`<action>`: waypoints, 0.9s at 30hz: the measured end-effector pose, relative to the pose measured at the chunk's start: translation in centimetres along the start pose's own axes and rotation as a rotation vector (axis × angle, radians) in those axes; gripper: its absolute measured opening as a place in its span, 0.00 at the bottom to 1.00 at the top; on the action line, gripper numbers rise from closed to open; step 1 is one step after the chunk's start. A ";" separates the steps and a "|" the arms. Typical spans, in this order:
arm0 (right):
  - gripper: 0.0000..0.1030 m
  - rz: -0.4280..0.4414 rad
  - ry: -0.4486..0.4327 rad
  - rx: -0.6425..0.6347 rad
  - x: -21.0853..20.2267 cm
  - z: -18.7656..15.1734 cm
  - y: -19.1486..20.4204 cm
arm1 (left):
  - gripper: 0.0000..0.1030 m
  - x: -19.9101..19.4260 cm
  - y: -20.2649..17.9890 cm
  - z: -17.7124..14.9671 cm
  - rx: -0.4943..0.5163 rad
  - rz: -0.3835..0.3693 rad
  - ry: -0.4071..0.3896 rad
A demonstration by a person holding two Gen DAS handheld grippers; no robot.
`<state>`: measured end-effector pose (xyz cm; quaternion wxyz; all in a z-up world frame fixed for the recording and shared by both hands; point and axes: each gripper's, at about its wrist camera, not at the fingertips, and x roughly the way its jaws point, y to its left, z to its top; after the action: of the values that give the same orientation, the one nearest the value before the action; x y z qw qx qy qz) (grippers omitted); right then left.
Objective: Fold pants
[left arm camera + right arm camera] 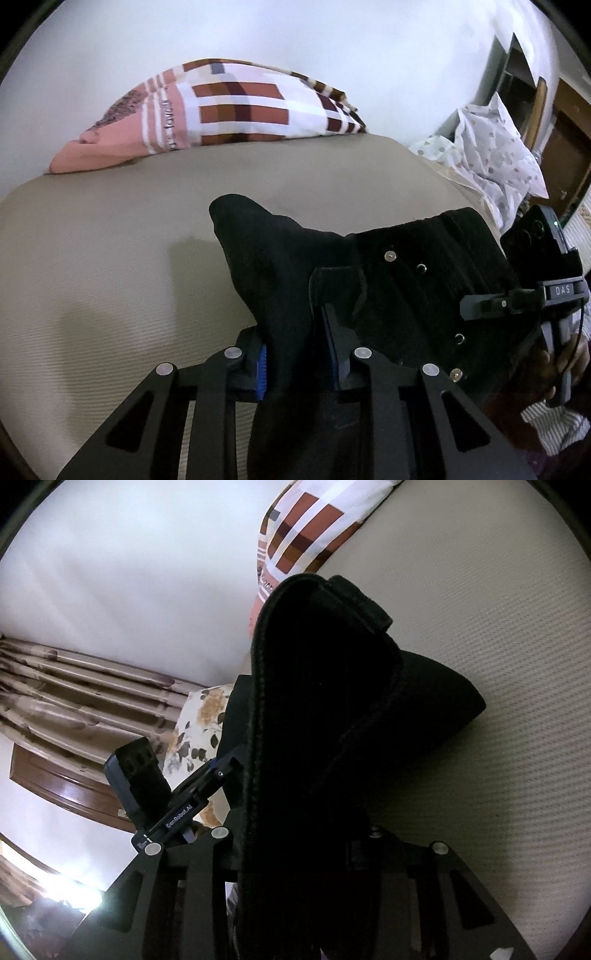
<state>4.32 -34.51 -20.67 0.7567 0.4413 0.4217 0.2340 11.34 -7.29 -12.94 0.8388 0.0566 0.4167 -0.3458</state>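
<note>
Matt black cloth pants (280, 266)

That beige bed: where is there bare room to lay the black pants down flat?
The beige bed lies bare left of the black pants, up to the checked pillow by the wall. The right edge is crowded: rumpled dotted fabric and the right gripper. Both grippers hold the pants.

The black pants (280, 266), with metal snaps along the waistband, hang bunched and lifted at the waist above the beige bed (110, 258).
</note>
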 end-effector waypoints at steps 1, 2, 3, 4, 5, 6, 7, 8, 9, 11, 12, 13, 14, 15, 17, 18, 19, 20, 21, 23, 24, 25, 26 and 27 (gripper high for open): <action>0.32 0.009 0.001 0.001 0.4 0.1 0.2 | 0.24 -0.3 0.3 0.0 -0.004 0.008 -0.004; 0.32 0.015 0.004 -0.001 0.9 0.1 0.5 | 0.24 -0.5 0.6 -0.1 -0.007 0.017 -0.007; 0.32 0.017 0.007 -0.004 1.3 0.2 0.8 | 0.24 -0.6 0.9 -0.1 -0.010 0.024 -0.011; 0.32 0.021 0.010 -0.004 1.6 0.2 1.0 | 0.24 -0.9 1.3 -0.1 -0.015 0.031 -0.014; 0.32 0.027 0.013 -0.004 2.1 0.4 1.2 | 0.24 -1.2 1.7 -0.2 -0.021 0.039 -0.019; 0.32 0.032 0.018 -0.009 2.7 0.5 1.6 | 0.24 -1.4 2.0 -0.2 -0.025 0.045 -0.022; 0.32 0.034 0.021 -0.014 3.1 0.6 1.8 | 0.24 -1.7 2.5 -0.2 -0.030 0.054 -0.025; 0.32 0.038 0.023 -0.015 3.5 0.6 2.0 | 0.24 -1.9 2.9 -0.2 -0.033 0.062 -0.029; 0.32 0.046 0.027 -0.018 4.0 0.8 2.3 | 0.24 -2.0 3.1 -0.2 -0.036 0.068 -0.032; 0.32 0.052 0.033 -0.023 4.7 0.9 2.7 | 0.24 -2.4 3.9 -0.2 -0.044 0.081 -0.042; 0.32 0.057 0.036 -0.024 5.2 1.1 3.0 | 0.24 -2.7 4.3 -0.2 -0.049 0.088 -0.047; 0.32 0.062 0.038 -0.024 5.6 1.2 3.1 | 0.24 -2.8 4.7 -0.2 -0.053 0.093 -0.051; 0.32 0.065 0.040 -0.025 6.1 1.1 3.2 | 0.24 -3.0 5.0 -0.1 -0.058 0.098 -0.055; 0.32 0.069 0.042 -0.026 6.5 1.0 3.3 | 0.24 -3.1 5.2 -0.1 -0.061 0.102 -0.058; 0.32 0.074 0.047 -0.026 7.2 1.3 3.6 | 0.24 -3.3 5.9 -0.1 -0.071 0.109 -0.065; 0.32 0.076 0.048 -0.027 7.5 1.3 3.8 | 0.24 -3.5 6.4 0.0 -0.077 0.114 -0.070; 0.32 0.078 0.050 -0.029 7.9 1.5 4.0 | 0.24 -3.6 6.7 0.0 -0.082 0.118 -0.074; 0.32 0.080 0.051 -0.031 8.1 1.3 4.2 | 0.24 -3.7 7.0 0.0 -0.087 0.120 -0.078; 0.32 0.084 0.054 -0.032 8.6 1.5 4.5 | 0.24 -3.8 7.4 0.1 -0.092 0.123 -0.082; 0.32 0.087 0.058 -0.036 9.3 2.0 4.8 | 0.24 -4.1 8.3 0.4 -0.101 0.133 -0.091; 0.32 0.091 0.061 -0.039 9.5 2.1 5.1 | 0.24 -4.2 8.7 0.4 -0.105 0.138 -0.096; 0.32 0.093 0.063 -0.041 9.8 2.3 5.3 | 0.24 -4.3 9.2 0.6 -0.108 0.143 -0.102; 0.32 0.094 0.064 -0.045 10.2 2.6 5.5 | 0.24 -4.4 9.4 0.7 -0.110 0.147 -0.106; 0.32 0.096 0.066 -0.050 10.7 2.9 5.8 | 0.24 -4.4 9.9 0.9 -0.114 0.153 -0.111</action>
<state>12.65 -25.20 -19.54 0.7412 0.4339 0.4187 0.2949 16.29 2.16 -11.00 0.8864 0.0212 0.3829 -0.2594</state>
